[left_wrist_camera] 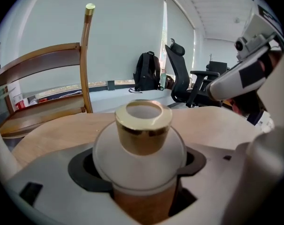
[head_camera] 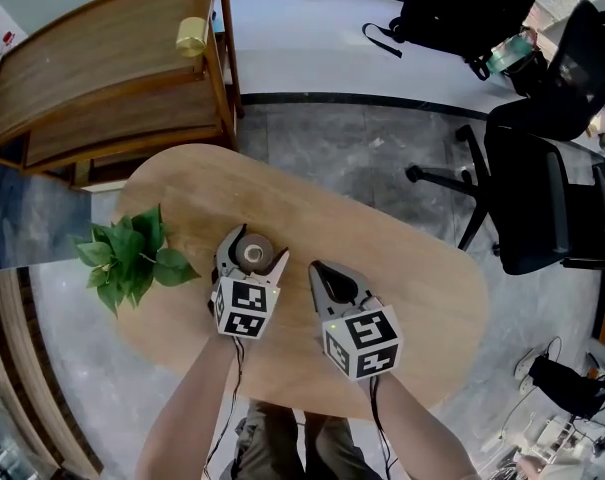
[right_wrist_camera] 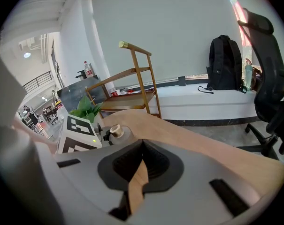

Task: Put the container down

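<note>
A white rounded container (head_camera: 254,253) with a gold neck (left_wrist_camera: 143,127) sits between the jaws of my left gripper (head_camera: 252,249), which is shut on it over the oval wooden table (head_camera: 402,298). In the left gripper view the container (left_wrist_camera: 139,153) fills the space between the jaws, gold opening upward. I cannot tell whether its base touches the table. My right gripper (head_camera: 318,268) is just to the right, shut and empty, with its tips touching (right_wrist_camera: 142,145). From the right gripper view the container (right_wrist_camera: 116,131) shows beside the left gripper's marker cube (right_wrist_camera: 78,131).
A green leafy plant (head_camera: 132,253) stands at the table's left edge. A wooden shelf rack (head_camera: 112,68) is beyond the table at the back left. A black office chair (head_camera: 542,188) and a black backpack (head_camera: 462,8) are to the right and rear.
</note>
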`<state>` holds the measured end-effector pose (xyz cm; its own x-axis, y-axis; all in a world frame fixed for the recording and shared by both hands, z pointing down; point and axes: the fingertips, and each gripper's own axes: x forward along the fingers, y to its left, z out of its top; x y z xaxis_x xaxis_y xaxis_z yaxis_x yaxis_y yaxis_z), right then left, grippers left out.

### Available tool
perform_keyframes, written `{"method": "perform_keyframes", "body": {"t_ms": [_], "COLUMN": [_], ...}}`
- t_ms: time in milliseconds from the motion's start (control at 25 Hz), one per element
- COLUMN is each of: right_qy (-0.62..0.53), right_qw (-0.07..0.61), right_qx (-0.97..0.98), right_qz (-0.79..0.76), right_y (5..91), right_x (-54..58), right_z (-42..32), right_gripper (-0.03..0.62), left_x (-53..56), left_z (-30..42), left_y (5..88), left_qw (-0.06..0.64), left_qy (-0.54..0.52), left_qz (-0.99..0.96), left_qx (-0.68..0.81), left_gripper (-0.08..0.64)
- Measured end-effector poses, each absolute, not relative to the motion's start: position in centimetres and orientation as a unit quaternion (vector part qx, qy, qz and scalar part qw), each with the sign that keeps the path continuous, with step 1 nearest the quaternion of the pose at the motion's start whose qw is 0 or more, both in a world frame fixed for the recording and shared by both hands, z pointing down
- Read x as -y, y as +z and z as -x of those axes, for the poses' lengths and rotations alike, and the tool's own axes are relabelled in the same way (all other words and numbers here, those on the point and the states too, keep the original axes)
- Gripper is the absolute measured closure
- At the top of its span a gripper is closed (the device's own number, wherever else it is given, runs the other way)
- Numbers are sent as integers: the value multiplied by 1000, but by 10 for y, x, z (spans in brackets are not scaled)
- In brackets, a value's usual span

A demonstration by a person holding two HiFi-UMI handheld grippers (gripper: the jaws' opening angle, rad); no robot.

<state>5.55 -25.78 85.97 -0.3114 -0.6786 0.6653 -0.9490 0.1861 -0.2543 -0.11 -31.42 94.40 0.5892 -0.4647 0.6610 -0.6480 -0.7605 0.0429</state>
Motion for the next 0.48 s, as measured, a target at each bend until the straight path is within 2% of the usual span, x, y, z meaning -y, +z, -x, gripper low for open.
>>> {"method": "perform_keyframes", "body": {"t_ms": [120,280,480], "right_qy": [322,315,295], "right_qw": [209,209,199], "right_qx": [743,745,749], "right_qz": [-548,-549,-559], "right_y": [853,836,795], "right_x": [257,257,262], "right_z": [-55,-55,-61], "right_gripper": [597,597,597], "left_x": [310,307,299], "left_z": [4,8,9], "left_y": [940,909,852], "left_qw": [144,90,71], "left_qy": [327,311,278], "left_qz": [-878,-885,-894], "left_qx": [318,335,345], "left_gripper": [196,192,192]}}
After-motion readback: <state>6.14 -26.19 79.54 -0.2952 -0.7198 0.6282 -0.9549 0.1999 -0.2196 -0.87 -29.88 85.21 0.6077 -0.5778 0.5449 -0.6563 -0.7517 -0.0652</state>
